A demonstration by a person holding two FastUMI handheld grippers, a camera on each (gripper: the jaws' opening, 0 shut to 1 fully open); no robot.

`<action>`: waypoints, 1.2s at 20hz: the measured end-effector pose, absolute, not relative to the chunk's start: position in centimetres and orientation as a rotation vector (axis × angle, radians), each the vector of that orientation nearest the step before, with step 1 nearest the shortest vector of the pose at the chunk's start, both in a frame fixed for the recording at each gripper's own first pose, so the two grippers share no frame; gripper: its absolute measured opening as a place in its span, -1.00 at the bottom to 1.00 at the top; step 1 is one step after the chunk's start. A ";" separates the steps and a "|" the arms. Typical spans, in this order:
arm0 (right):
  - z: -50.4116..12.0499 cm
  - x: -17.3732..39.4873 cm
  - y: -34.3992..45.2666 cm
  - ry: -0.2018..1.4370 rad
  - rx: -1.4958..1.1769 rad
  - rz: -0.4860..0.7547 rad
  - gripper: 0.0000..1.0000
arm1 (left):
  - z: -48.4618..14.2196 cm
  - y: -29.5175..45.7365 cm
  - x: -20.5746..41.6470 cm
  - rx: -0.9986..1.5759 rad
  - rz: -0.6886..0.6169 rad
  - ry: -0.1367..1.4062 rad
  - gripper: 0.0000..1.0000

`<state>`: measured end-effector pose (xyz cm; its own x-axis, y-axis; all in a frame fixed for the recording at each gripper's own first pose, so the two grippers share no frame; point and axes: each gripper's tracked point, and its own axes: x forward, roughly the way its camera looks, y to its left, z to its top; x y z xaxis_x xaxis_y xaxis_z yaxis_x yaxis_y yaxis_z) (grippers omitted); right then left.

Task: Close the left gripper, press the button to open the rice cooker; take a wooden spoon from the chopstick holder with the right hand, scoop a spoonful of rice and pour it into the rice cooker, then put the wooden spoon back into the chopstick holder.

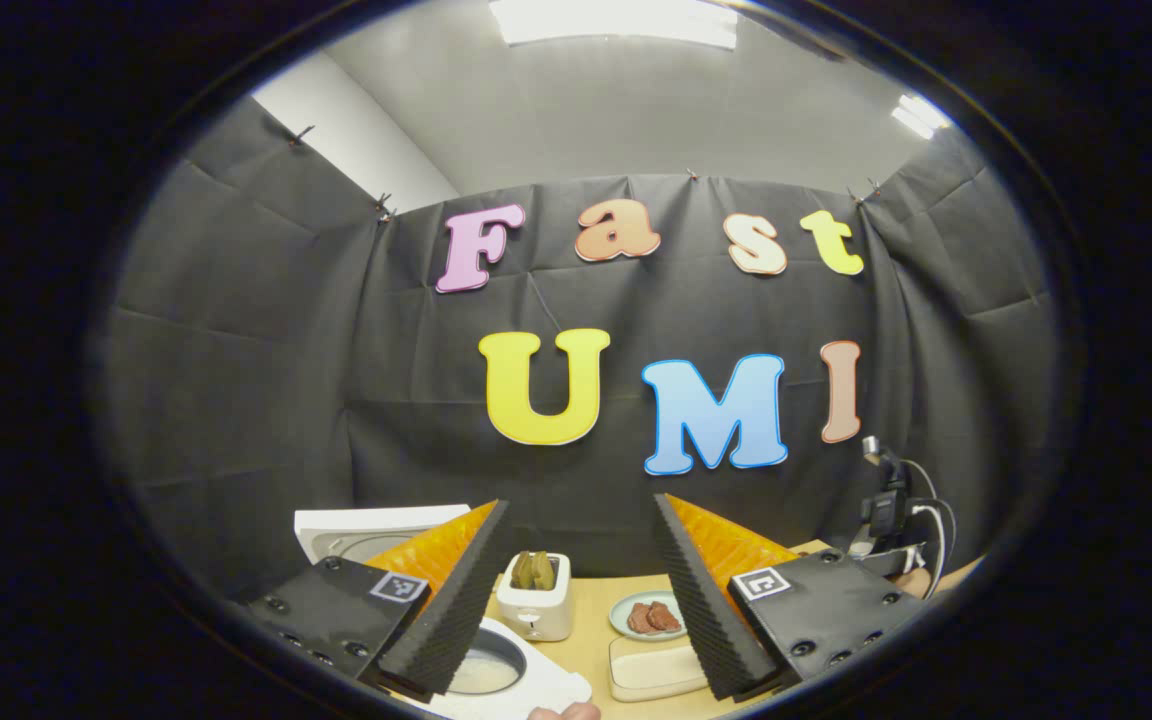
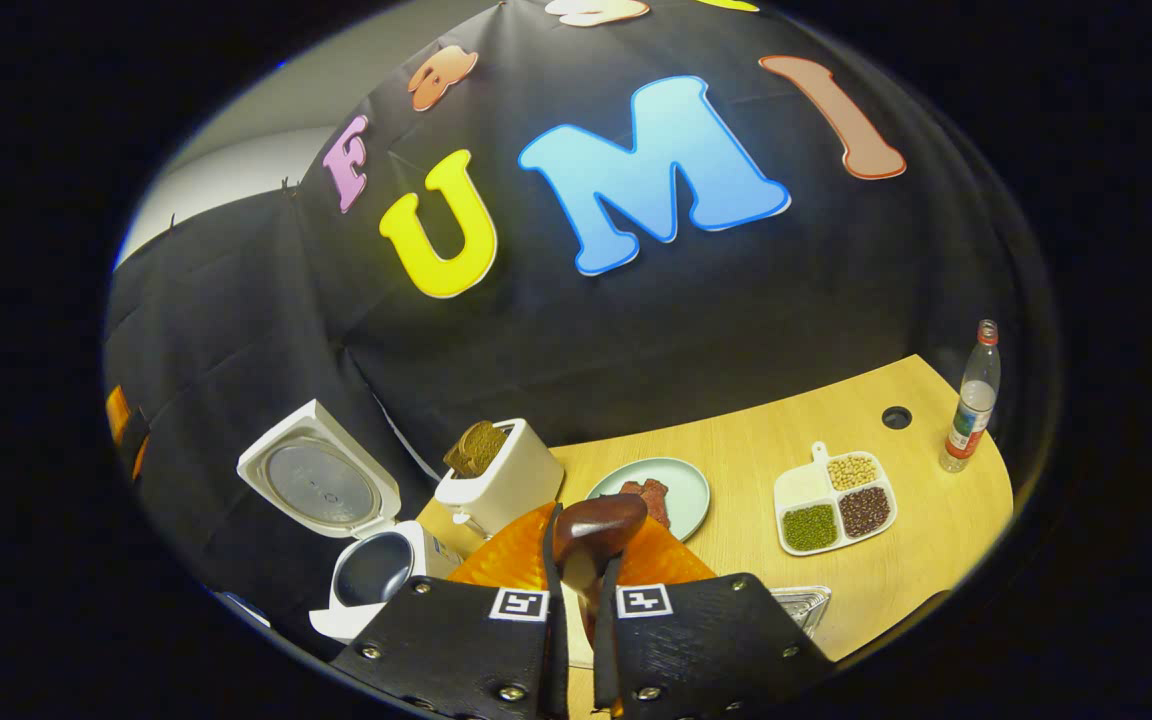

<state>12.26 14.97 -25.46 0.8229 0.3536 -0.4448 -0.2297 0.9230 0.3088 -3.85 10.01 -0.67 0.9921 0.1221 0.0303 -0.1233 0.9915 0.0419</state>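
The white rice cooker [image 2: 366,575] stands open at the table's left end, its lid [image 2: 321,485] tilted up and back. In the left gripper view its inner pot [image 1: 484,672] lies just below my left finger and holds something pale. My left gripper [image 1: 581,502] hangs open above the table, nothing between its fingers. My right gripper [image 2: 584,565] is shut on the handle of a dark wooden spoon [image 2: 598,528], whose bowl sticks out past the fingertips, to the right of the cooker and above the table. I cannot tell whether the spoon carries rice.
A white toaster [image 2: 501,480] with bread stands beside the cooker. Right of it are a plate of meat [image 2: 681,495], a divided dish of beans [image 2: 836,500] and a bottle [image 2: 971,400]. A white rectangular box [image 1: 656,668] sits near the table's front edge. A camera stand [image 1: 891,515] is at the right.
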 end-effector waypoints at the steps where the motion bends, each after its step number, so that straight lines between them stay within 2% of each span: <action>1: -26.5 12.3 15.3 0.532 0.228 0.306 -0.79 | -0.7 10.1 -3.9 0.045 0.124 -0.024 0.86; 10: -34.6 13.6 16.3 0.643 0.096 0.232 -0.79 | -0.5 10.6 -4.0 0.119 0.149 -0.017 0.84; 15: -36.6 13.8 19.9 0.662 0.005 0.294 -0.79 | -0.5 10.8 -4.0 0.089 0.171 -0.009 0.84; 16: -36.9 13.6 20.9 0.674 0.012 0.312 -0.79 | -0.7 10.8 -4.0 0.084 0.178 -0.004 0.89; 19: -36.9 13.1 22.4 0.694 0.082 0.338 -0.79 | -0.6 10.9 -4.2 0.075 0.200 0.011 0.84; 20: -36.4 13.2 22.1 0.684 0.125 0.332 -0.79 | -0.5 10.9 -4.2 0.073 0.205 0.009 0.94; 22: -35.4 13.6 21.7 0.667 0.252 0.341 -0.79 | -0.4 10.9 -4.2 0.070 0.209 0.006 0.96; 24: -34.3 14.0 20.3 0.658 0.365 0.329 -0.79 | -0.4 10.9 -4.2 0.071 0.208 0.005 0.90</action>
<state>13.96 20.31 -34.28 0.7444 0.4065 -0.5297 -0.1794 0.8859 0.4278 -4.18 10.93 -0.40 0.9784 0.2065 0.0020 -0.2061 0.9759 0.0711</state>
